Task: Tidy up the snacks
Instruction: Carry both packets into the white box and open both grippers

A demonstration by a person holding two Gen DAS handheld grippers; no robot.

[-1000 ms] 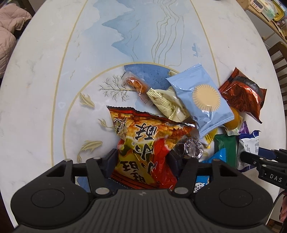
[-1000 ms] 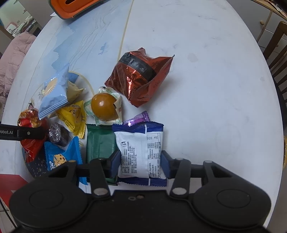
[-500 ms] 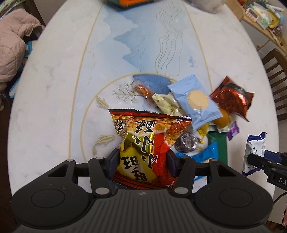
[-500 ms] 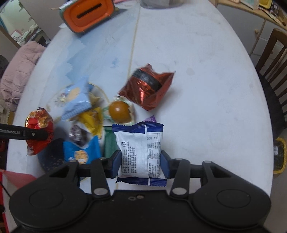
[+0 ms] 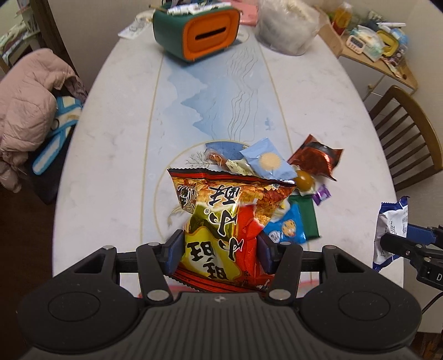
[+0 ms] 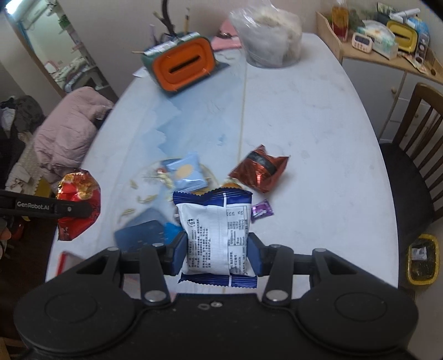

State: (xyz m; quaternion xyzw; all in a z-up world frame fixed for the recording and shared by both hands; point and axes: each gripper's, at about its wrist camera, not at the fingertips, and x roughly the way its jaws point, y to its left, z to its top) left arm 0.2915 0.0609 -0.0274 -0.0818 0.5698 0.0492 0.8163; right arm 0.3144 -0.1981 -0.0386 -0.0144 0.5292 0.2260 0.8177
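On the table:
table (image 5: 116, 144): long oval top, smooth pale marble look, with a printed blue mountain scene and thin gold lines.
tissue box (image 5: 195, 33): at the far end, rounded green body, orange face with a dark slot.
clear bag (image 5: 288, 26): beside the box, crinkled plastic, pale contents, blurred.
chip bag (image 5: 221, 218): glossy crinkled foil, red, yellow and orange, serrated top edge, puffed; it is lifted off the table, lower part between the left jaws.
white-and-blue packet (image 6: 217, 235): pillow-shaped, matte white with fine print, blue zigzag ends; lifted clear of the pile in the right jaws.
pale blue packet (image 5: 267, 160): flat, with a yellow sun disc, lying on the pile.
red foil packet (image 5: 315, 157): shiny, creased, at the pile's right edge.
purple candy (image 5: 321, 193): small twisted wrapper, just beside the green packet (image 5: 306, 216).
left gripper (image 5: 220, 246): black, pointing steeply down, blue pads pressed on the chip bag's sides.
right gripper (image 6: 217, 253): black, tilted down, pads clamped on the white-and-blue packet.
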